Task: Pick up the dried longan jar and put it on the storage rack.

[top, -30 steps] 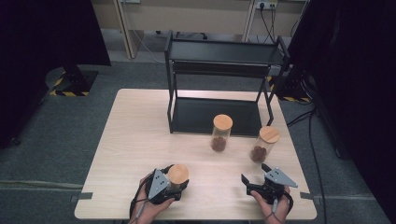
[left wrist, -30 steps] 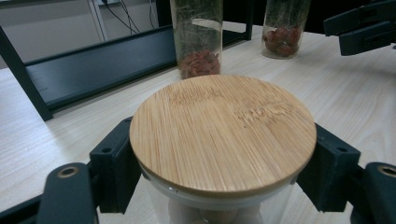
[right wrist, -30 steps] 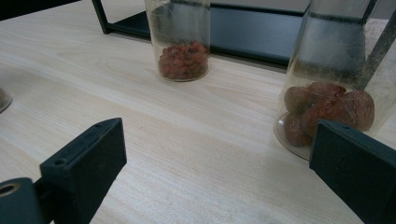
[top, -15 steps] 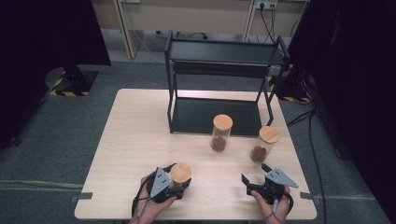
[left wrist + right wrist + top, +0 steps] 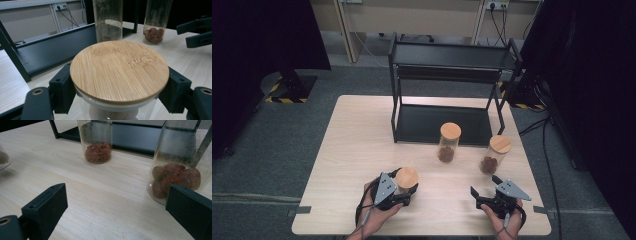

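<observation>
Three clear glass jars with round bamboo lids stand on the pale wood-grain bench point(image 5: 352, 145). Near jar point(image 5: 406, 179), near left: cylindrical, flat lid with fine straight grain, clamped just under the lid between the black pads of the left hand-held gripper point(image 5: 399, 192), pale contents at the bottom hard to make out. Middle jar point(image 5: 449, 142), centre, in front of the rack: small dark red pieces heaped at the base. Right jar point(image 5: 493, 154), right of centre: larger wrinkled brown-red fruits. Right hand-held gripper point(image 5: 484, 192), near right: blocky matte black jaws spread wide, nothing between them, close to the right jar. Black metal two-tier rack point(image 5: 452, 75), far centre: flat shelves, thin square legs.
</observation>
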